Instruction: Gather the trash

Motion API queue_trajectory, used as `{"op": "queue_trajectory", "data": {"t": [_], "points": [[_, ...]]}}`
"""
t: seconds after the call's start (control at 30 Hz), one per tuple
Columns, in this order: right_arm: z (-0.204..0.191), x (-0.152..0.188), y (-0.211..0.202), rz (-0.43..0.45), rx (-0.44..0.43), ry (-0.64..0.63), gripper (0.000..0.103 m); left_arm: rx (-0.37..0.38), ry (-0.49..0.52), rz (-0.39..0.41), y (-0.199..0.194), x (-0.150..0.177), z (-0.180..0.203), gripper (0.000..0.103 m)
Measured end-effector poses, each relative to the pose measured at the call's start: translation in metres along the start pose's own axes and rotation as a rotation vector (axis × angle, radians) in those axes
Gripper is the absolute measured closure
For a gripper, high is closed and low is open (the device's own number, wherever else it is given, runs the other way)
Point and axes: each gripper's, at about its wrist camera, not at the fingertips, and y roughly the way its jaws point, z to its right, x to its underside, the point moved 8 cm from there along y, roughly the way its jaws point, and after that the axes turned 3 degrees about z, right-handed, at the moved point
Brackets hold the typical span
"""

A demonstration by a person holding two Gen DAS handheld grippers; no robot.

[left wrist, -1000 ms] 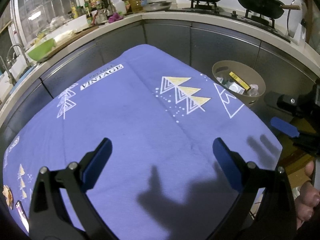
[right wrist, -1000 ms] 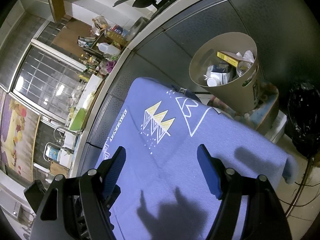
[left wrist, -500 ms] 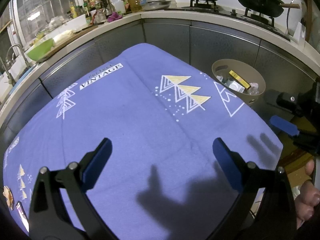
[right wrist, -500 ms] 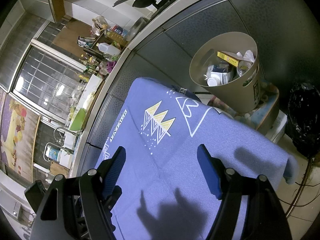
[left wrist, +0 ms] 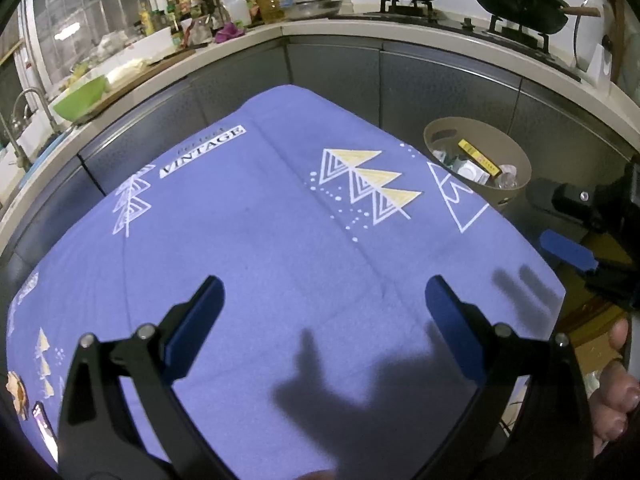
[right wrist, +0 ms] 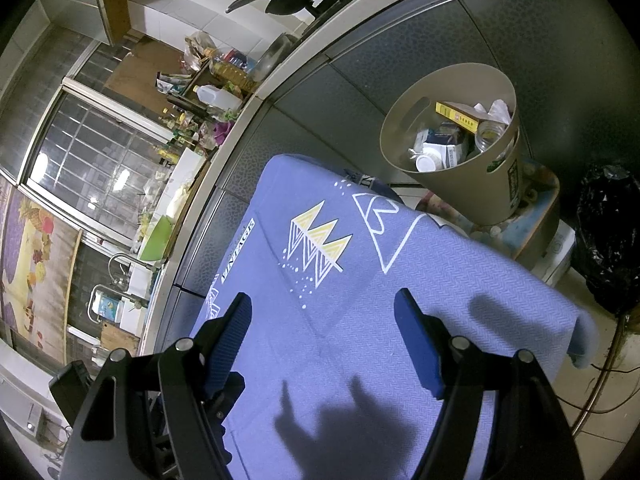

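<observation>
Left gripper: the black two-finger gripper with blue pads (left wrist: pixel 322 304) is hovering over the cloth, its jaws standing wide apart with nothing between them.
Right gripper: the second black gripper with blue pads (right wrist: pixel 323 328) is likewise hanging above the cloth, jaws spread and gripping nothing; in the left wrist view one of its blue pads (left wrist: pixel 566 249) is poking in from the right edge.
Surface: a blue-violet woven cloth printed with white and yellow triangles and the word VINTAGE (left wrist: pixel 280 240) is covering the table and drooping over its far corner (right wrist: pixel 576 332).
Shadows: dark finger-shaped shadows (left wrist: pixel 320 392) are falling on the cloth beneath both grippers.
Trash bin: a round beige plastic bin with cut-out handles (right wrist: pixel 500 196) is standing beyond the cloth's edge, against the grey cabinet fronts (left wrist: pixel 432 76).
Trash: a yellow carton (right wrist: pixel 458 115), a clear jar (right wrist: pixel 489 135), a white cap (right wrist: pixel 425 163) and crumpled paper are lying inside the bin.
Cloth edge items: small objects (left wrist: pixel 16 392) are sitting at the near left edge, too cropped to identify.
Person: fingertips (left wrist: pixel 616 392) are showing at the lower right of the left wrist view.
Worktop: black woks (left wrist: pixel 520 0) are sitting on burners; a green bowl (left wrist: pixel 80 96) is resting by the sink.
</observation>
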Motion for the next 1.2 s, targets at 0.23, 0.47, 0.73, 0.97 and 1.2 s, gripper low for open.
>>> {"op": "queue_trajectory", "data": {"t": [0.23, 0.47, 0.73, 0.97, 1.2], "points": [[0.001, 0.001, 0.000, -0.003, 0.001, 0.004, 0.033, 0.009, -0.026, 0.046, -0.009, -0.004, -0.005, 0.006], [-0.002, 0.003, 0.001, -0.005, 0.000, 0.001, 0.033, -0.030, -0.044, 0.082, -0.017, -0.009, -0.010, 0.006], [-0.002, 0.002, 0.001, -0.006, 0.000, 0.001, 0.033, -0.047, -0.037, 0.092, -0.020, -0.008, -0.008, 0.006], [-0.001, 0.002, 0.001, -0.006, -0.001, 0.001, 0.033, -0.049, -0.047, 0.067, -0.015, -0.005, -0.011, 0.006], [-0.001, 0.002, 0.002, -0.007, -0.001, 0.002, 0.033, -0.051, -0.036, 0.063, -0.014, -0.004, -0.009, 0.006]]}}
